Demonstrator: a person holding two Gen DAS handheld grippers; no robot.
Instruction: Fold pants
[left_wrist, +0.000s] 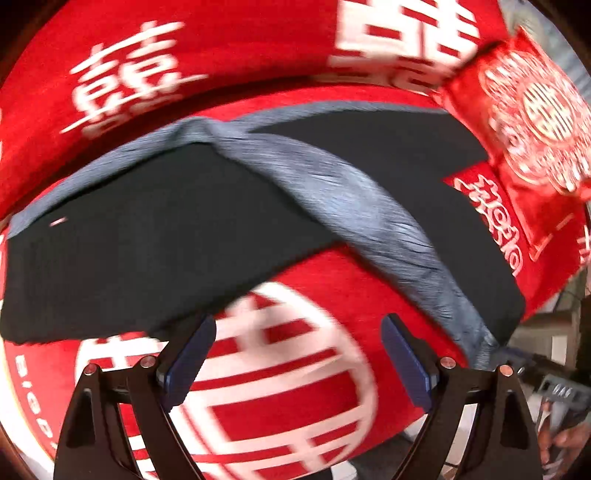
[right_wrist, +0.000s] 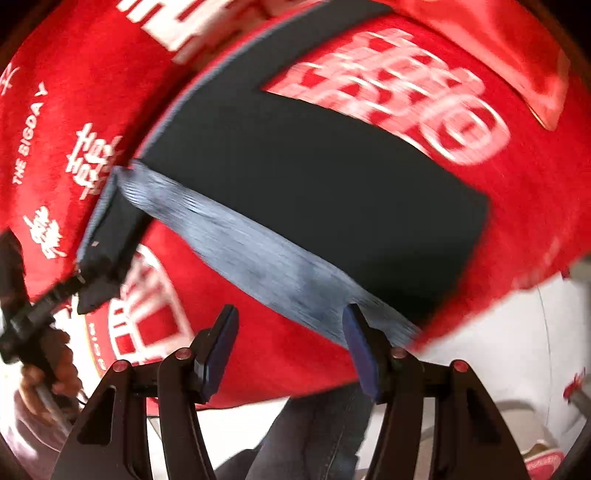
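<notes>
Dark pants (left_wrist: 155, 240) with a grey-blue waistband (left_wrist: 354, 206) lie spread on a red cover with white characters (left_wrist: 295, 369). My left gripper (left_wrist: 299, 362) is open and empty, hovering just in front of the near edge of one pant leg. In the right wrist view the pants (right_wrist: 314, 177) stretch across the cover, the waistband (right_wrist: 258, 258) running diagonally. My right gripper (right_wrist: 291, 347) is open and empty, its right fingertip close to the waistband's near end. The left gripper (right_wrist: 79, 275) shows at the left, at the end of one leg.
A red patterned cushion (left_wrist: 528, 122) lies at the far right on the cover. The red cover's front edge (right_wrist: 295, 391) drops off to a pale floor (right_wrist: 498, 350). The person's jeans (right_wrist: 314, 435) show below.
</notes>
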